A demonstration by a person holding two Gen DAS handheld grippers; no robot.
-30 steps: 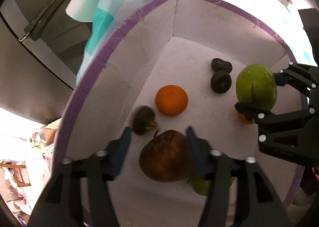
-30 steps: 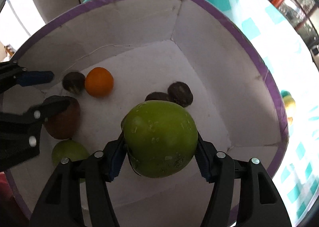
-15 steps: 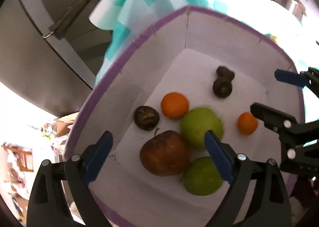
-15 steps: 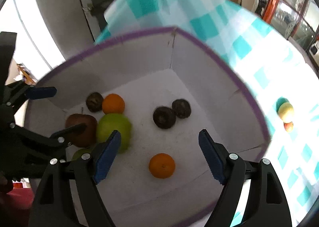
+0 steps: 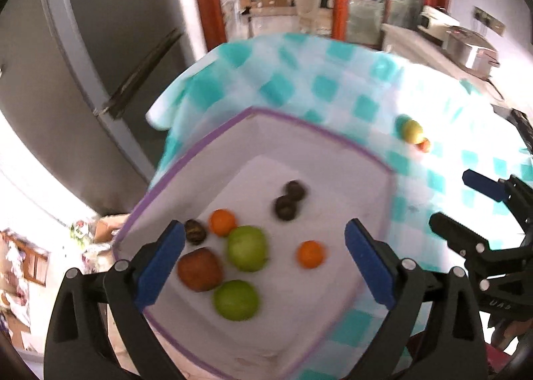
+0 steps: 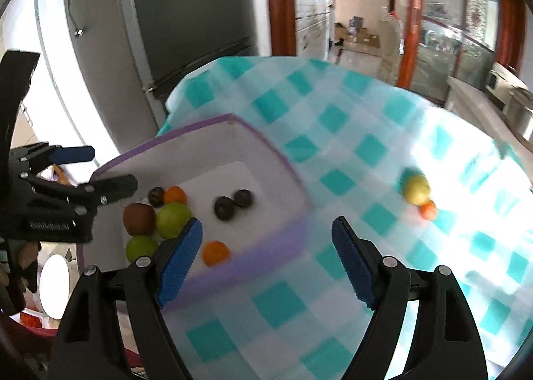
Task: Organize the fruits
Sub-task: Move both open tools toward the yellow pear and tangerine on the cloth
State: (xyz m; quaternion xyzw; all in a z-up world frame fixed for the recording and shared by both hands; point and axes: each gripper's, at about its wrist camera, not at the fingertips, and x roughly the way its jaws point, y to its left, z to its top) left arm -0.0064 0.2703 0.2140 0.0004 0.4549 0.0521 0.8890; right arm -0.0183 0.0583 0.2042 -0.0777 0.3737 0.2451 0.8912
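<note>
A white box with a purple rim sits on the teal checked tablecloth and holds several fruits: two green apples, a brown apple, two oranges and dark round fruits. My left gripper is open and empty, raised above the box. My right gripper is open and empty, above the box's near right rim. A yellow fruit and a small orange one lie on the cloth to the right.
A grey fridge stands beside the table's far left. A counter with a metal cooker is at the back right. A doorway with red frames lies behind. The tablecloth extends right of the box.
The right gripper let go of the green apple, which now lies in the box beside the brown apple. Both grippers opened and drew back and up from the box.
</note>
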